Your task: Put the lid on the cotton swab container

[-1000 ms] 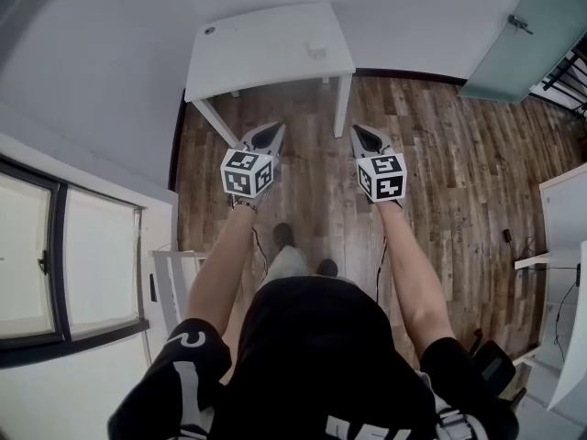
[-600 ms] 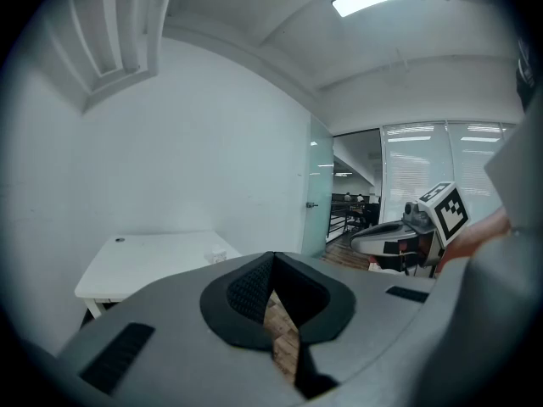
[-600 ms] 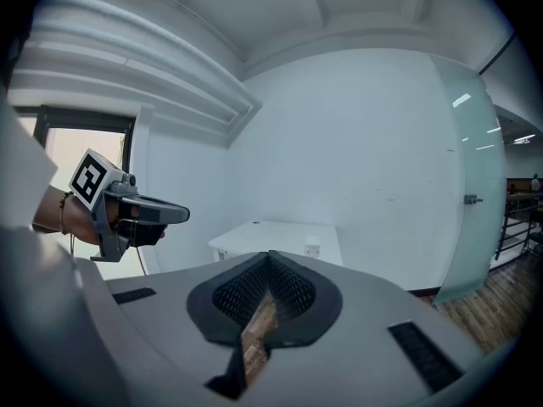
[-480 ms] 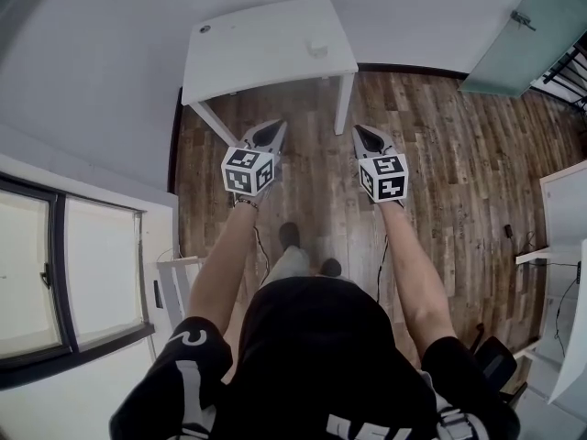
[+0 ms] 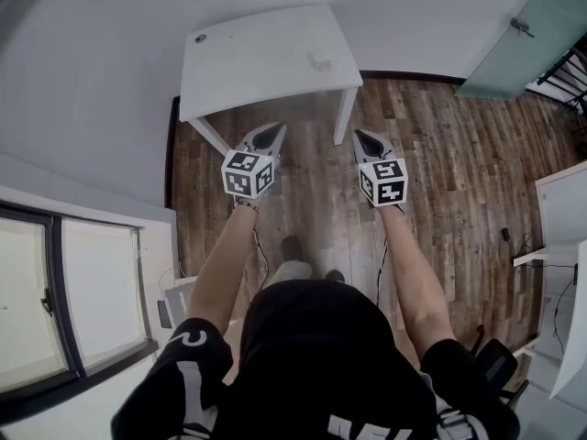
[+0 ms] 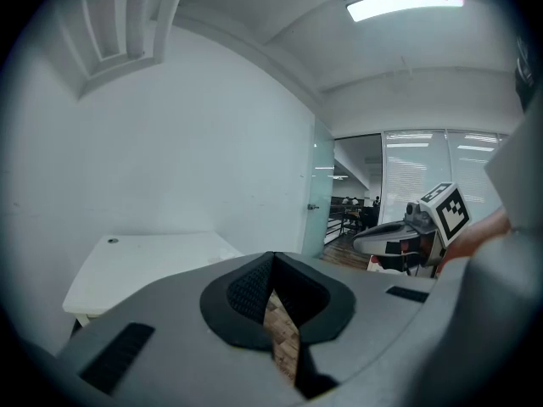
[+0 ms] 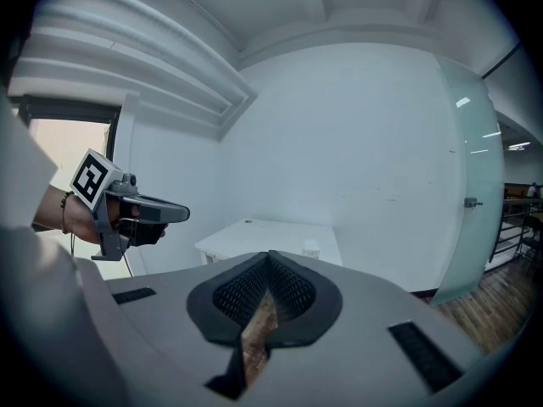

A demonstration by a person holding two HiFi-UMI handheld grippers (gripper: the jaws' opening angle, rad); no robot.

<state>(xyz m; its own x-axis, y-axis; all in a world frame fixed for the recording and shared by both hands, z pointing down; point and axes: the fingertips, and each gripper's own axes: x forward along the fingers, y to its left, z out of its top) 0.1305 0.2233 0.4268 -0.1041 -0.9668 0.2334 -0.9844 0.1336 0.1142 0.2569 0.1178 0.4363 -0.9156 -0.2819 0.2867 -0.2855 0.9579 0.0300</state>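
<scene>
One container [image 5: 318, 61], far beyond right gripper [image 5: 359, 134]

A small, pale container [image 5: 319, 61] stands upright on the white table [image 5: 248, 58], towards its right front corner.

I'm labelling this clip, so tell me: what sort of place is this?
Probably an office room. There is a plain white table against a bare wall, a wood-plank floor, and a frosted glass door of the kind offices use.
</scene>
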